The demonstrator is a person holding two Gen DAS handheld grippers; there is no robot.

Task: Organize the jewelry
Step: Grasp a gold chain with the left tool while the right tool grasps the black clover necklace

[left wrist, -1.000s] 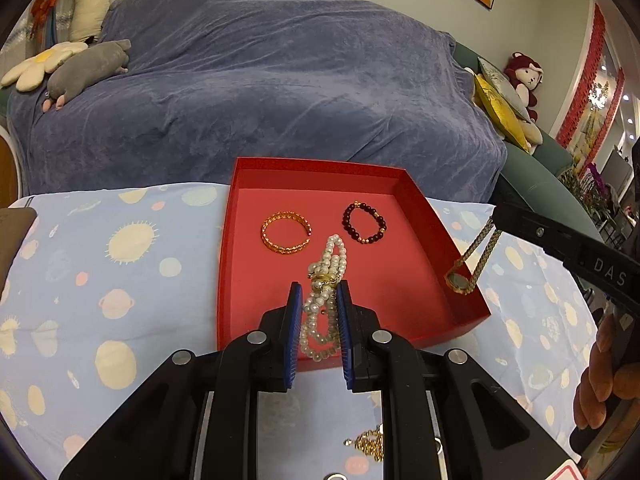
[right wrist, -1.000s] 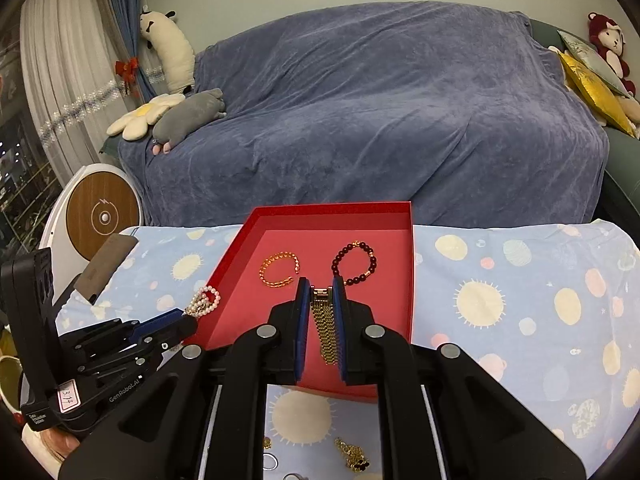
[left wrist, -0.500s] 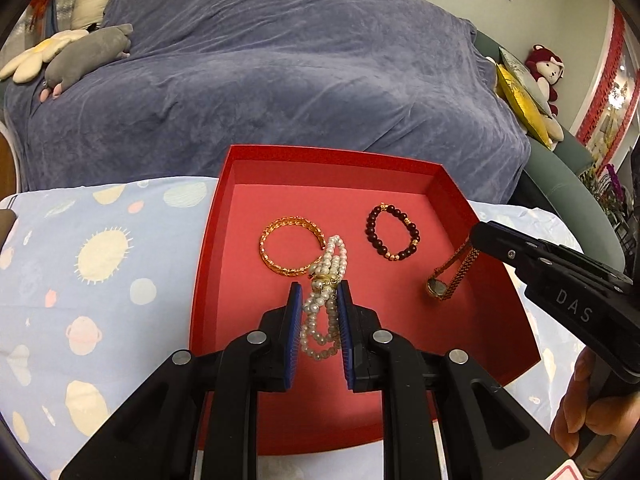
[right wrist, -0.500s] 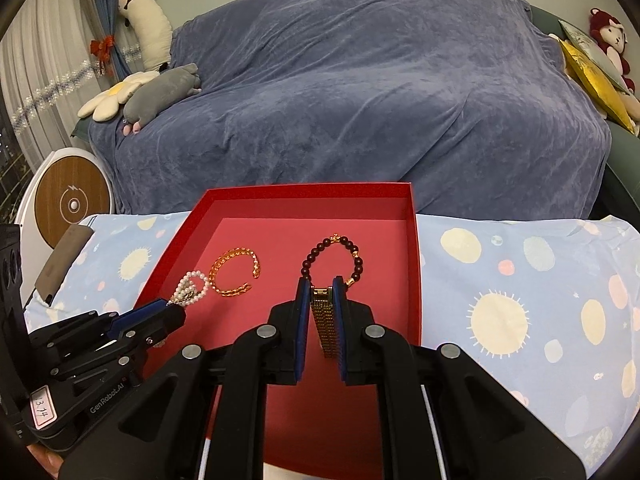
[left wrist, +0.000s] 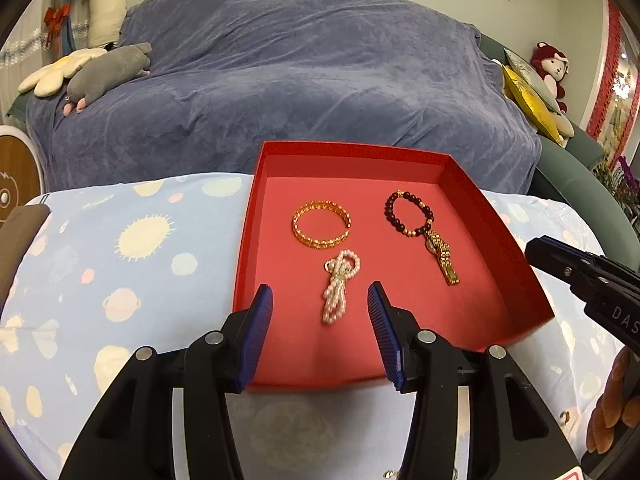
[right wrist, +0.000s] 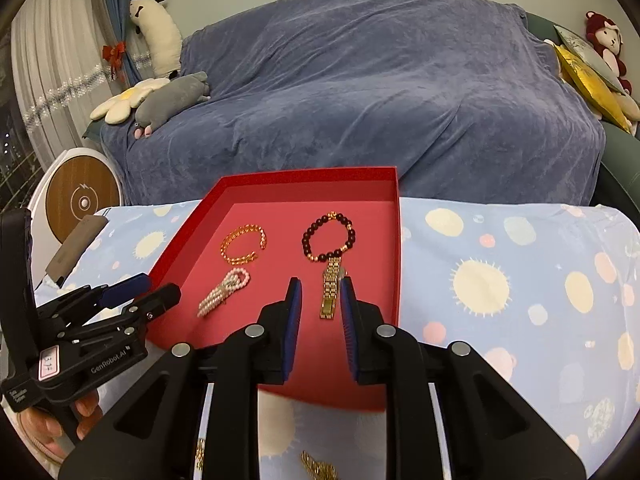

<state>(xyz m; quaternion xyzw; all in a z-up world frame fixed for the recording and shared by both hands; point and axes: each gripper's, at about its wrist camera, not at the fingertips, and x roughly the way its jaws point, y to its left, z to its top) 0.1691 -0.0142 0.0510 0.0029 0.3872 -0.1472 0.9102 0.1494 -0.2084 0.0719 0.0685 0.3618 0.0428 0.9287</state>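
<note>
A red tray [left wrist: 348,154] [right wrist: 394,272] lies on the dotted cloth. In it lie a gold bangle [left wrist: 321,229] [right wrist: 243,245], a dark bead bracelet [left wrist: 409,213] [right wrist: 329,237], a pearl bracelet [left wrist: 339,285] [right wrist: 224,293] and a gold watch-band chain [left wrist: 443,258] [right wrist: 331,285]. My left gripper [left wrist: 320,300] is open and empty, just behind the pearl bracelet. My right gripper [right wrist: 321,290] is open and empty, its fingers either side of the chain's near end.
A blue-covered sofa [left wrist: 280,80] with plush toys stands behind the table. More gold jewelry [right wrist: 316,468] lies on the cloth near the front edge, under my right gripper. A brown object [left wrist: 18,232] lies at the cloth's left edge.
Both grippers have opened. The pearl bracelet and the gold chain have dropped from the fingers and now lie on the tray floor.
</note>
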